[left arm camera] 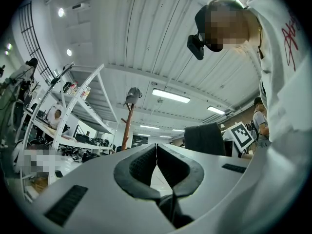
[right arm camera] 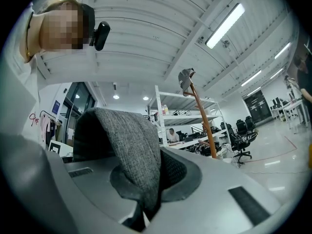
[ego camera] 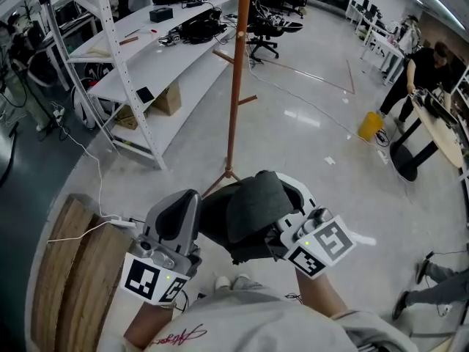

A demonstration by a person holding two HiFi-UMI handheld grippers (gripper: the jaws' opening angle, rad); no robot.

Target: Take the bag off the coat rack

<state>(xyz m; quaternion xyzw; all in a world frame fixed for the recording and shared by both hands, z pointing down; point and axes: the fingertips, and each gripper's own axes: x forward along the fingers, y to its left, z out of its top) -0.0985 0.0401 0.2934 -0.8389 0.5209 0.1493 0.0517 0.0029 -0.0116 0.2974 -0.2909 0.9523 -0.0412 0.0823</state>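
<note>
Starting in the head view, I'm looking steeply down at both tools held close to the person's body. The bag (ego camera: pixel 249 210), dark grey fabric, is hanging off the right gripper (ego camera: pixel 297 210), well clear of the coat rack (ego camera: pixel 236 86), which is standing just beyond it on the pale floor. The left gripper (ego camera: pixel 178 213) is sitting just to the left of the bag. White shelving (ego camera: pixel 139 57) is running along the far left, a wooden surface (ego camera: pixel 69 270) is lying at the near left, and a person in black (ego camera: pixel 419 68) is bending over a desk at the far right.

Switching to the left gripper view, the left gripper (left arm camera: pixel 156 147) is showing its jaws pressed together at the tips with nothing between them. The bag (left arm camera: pixel 204 139) is showing to the right, beside the right tool's marker cube (left arm camera: pixel 242 135), and the rack is rising in the distance with a grey cap-like thing (left arm camera: pixel 132 95) on top.

Over to the right gripper view: the right gripper (right arm camera: pixel 156 172) is pinching a fold of the bag's grey woven fabric (right arm camera: pixel 129 145), which is draping up and over the left jaw. The rack is leaning up at the far right.
</note>
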